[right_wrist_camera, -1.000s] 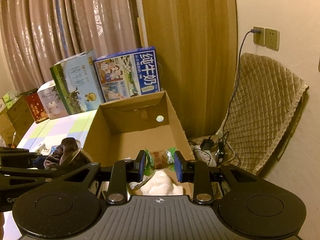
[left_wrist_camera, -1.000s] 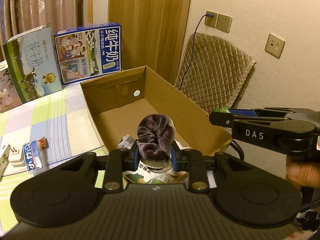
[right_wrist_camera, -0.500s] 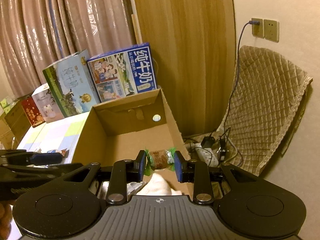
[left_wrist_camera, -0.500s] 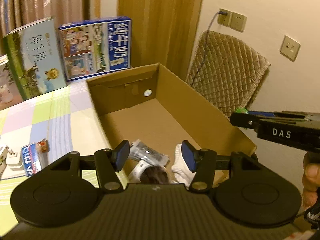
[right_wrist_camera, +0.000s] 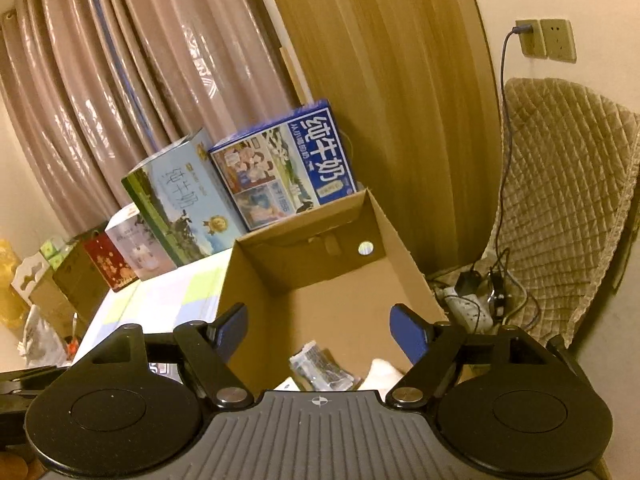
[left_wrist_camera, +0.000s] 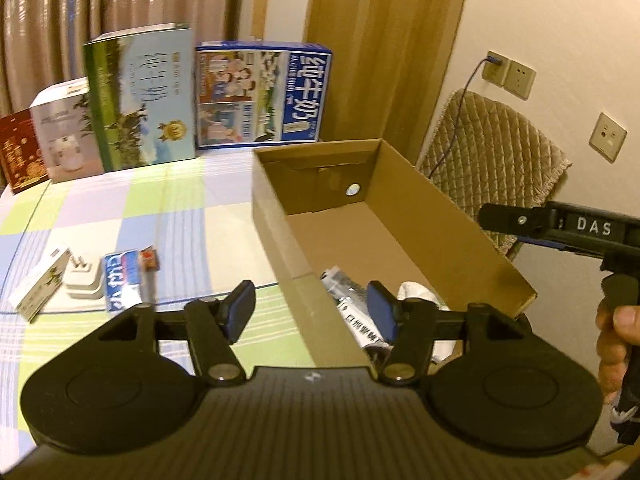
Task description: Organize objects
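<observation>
An open cardboard box (left_wrist_camera: 448, 216) stands at the table's right edge and also shows in the right wrist view (right_wrist_camera: 400, 248). Its near end holds a silver packet (left_wrist_camera: 348, 284), a white cloth (left_wrist_camera: 416, 292) and printed packaging. My left gripper (left_wrist_camera: 312, 312) is open and empty, straddling the box's near left wall. My right gripper (right_wrist_camera: 320, 328) is open and empty above the box's near end; it also shows from the side in the left wrist view (left_wrist_camera: 560, 224). A blue sachet (left_wrist_camera: 120, 280), a white plug (left_wrist_camera: 82, 276) and a small white carton (left_wrist_camera: 38, 284) lie on the checked tablecloth.
Milk cartons (left_wrist_camera: 260, 96) and gift boxes (left_wrist_camera: 60, 136) stand along the table's back edge before the curtain. A quilted chair (right_wrist_camera: 560, 200) with a cable and power strip (right_wrist_camera: 468, 308) stands right of the box, by the wall.
My left gripper let go of the dark scrunchie into the box, then swung left toward the table. My right gripper opened and the green-wrapped snack is gone from it.
</observation>
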### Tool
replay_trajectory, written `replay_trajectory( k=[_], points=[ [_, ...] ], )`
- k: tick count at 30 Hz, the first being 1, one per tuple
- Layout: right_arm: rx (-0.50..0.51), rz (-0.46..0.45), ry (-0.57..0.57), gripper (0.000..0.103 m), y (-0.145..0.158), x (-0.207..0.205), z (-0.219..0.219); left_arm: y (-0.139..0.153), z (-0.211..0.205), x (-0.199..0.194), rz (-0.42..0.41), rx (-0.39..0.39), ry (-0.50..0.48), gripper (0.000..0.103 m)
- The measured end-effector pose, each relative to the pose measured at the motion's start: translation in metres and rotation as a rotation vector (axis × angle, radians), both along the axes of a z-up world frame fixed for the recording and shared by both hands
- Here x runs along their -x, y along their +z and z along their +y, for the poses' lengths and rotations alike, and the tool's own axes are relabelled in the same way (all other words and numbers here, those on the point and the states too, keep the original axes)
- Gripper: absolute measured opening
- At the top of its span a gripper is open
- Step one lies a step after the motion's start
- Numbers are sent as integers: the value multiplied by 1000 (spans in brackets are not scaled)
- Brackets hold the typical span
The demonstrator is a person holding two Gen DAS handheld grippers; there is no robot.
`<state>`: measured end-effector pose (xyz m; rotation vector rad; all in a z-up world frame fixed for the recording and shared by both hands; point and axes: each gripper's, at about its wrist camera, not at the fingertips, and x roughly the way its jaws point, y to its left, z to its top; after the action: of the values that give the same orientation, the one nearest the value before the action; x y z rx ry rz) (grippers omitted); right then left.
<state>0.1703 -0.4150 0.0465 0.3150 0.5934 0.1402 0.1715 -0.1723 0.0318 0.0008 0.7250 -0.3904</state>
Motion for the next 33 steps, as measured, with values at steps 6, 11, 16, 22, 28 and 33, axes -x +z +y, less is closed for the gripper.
replay_trajectory(
  k=[6,11,16,22,28,33],
  points=[
    [2,0,-10,75,10,14,9,3,26,13,6,10,41,58],
    [-1,-18,13,75,22,33,29,9,48,29,-2,14,72,61],
    [3,-37,66,77,32,48,62,17,79,49,-16,7,113,69],
    [20,-47,133,82,39,60,105,23,121,67,-23,-5,175,77],
    [29,-56,195,88,39,65,144,31,159,78,-38,-35,231,86],
    [41,-45,236,91,33,66,169,35,186,88,-48,-49,277,92]
  ],
)
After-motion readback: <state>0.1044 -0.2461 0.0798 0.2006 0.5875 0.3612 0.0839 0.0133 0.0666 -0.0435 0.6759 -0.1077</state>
